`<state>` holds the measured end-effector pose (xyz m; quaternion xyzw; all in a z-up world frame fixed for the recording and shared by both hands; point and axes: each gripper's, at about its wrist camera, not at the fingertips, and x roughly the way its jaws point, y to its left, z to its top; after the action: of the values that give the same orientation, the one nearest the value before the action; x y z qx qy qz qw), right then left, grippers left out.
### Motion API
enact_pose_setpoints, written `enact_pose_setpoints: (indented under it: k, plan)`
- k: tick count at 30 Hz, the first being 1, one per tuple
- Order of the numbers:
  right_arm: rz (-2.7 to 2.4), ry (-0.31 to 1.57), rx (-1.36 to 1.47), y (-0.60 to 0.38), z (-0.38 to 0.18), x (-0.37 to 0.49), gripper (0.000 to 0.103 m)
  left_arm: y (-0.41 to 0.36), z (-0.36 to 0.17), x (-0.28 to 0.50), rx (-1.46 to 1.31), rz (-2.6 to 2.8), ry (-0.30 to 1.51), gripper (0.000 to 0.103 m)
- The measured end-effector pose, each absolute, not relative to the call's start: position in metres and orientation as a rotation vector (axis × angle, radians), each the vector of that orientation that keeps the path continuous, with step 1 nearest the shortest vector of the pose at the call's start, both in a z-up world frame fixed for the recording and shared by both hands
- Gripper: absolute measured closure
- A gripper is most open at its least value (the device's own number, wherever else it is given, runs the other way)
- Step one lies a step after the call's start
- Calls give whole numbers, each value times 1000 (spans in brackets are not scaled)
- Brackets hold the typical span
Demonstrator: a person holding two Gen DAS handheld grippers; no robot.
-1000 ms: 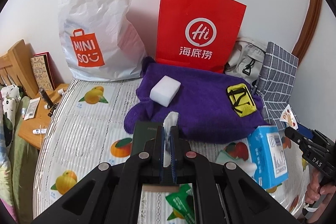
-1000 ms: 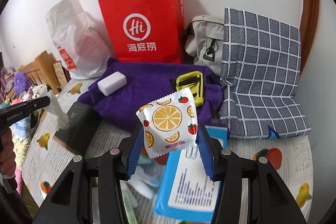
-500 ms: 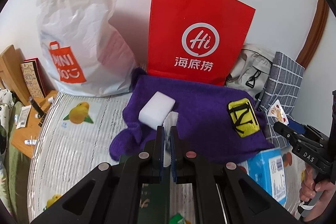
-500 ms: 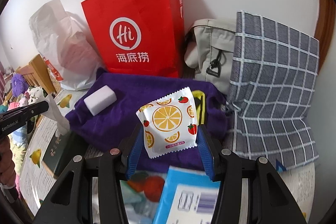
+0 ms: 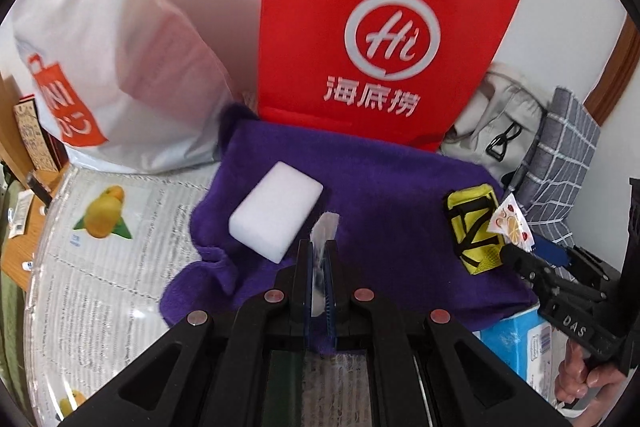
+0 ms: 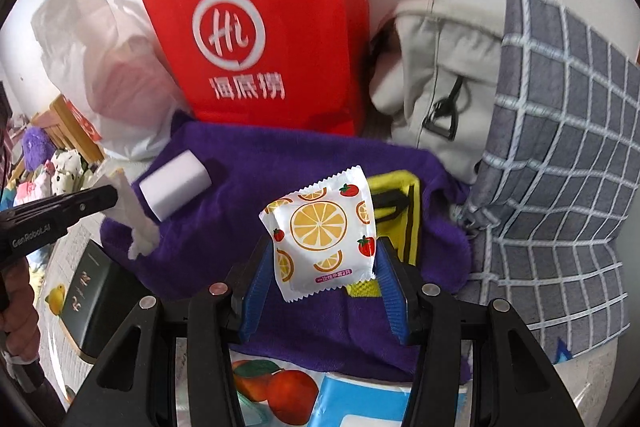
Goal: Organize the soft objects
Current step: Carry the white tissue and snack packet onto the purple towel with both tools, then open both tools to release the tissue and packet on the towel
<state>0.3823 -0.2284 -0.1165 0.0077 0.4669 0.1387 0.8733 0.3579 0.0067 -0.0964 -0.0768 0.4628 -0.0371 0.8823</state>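
Biggest hazard I see: the red paper bag (image 5: 384, 39) stands upright right behind the purple towel (image 5: 380, 211), and the white plastic bag (image 5: 112, 67) slumps beside it; if I push either hand-held gripper further in, a knock could tip a bag over onto the bench surface. Next, the towel itself is rumpled at its near edge, so anything set there may slide off toward the fruit-print cover (image 5: 108, 227). The white sponge block (image 5: 276, 211) lies on the towel just beside my left approach line and could be nudged. The right hand-held gripper (image 6: 324, 279) clamps the orange-print sachet (image 6: 320, 231) by its edges only, above the towel near the yellow pouch (image 6: 400, 211); the slick wrapper could pivot or slip out. The left hand-held gripper (image 5: 320, 267) is pinched fully narrow on a thin white tissue (image 5: 324, 231), over the towel; it may tear or cling to the pads on release.
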Motion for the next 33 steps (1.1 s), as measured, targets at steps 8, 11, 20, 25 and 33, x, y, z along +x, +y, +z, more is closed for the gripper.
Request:
enact_pose_setpoints:
  k: [8, 11, 20, 25, 33]
  plan:
    - [295, 1049, -23, -225, -141, 393, 53, 6, -120, 377, -185, -81, 1006, 97]
    - [288, 1067, -28, -223, -149, 396, 53, 6, -128, 380, -166, -93, 1027, 97]
    - [281, 1061, -33, -219, -156, 398, 49, 17, -138, 387, -205, -77, 1035, 97]
    - [276, 1048, -20, -220, -155, 399, 40, 14, -139, 387, -208, -86, 1041, 86]
    - [277, 973, 12, -232, -136, 393, 24, 13, -134, 386, -208, -83, 1042, 62]
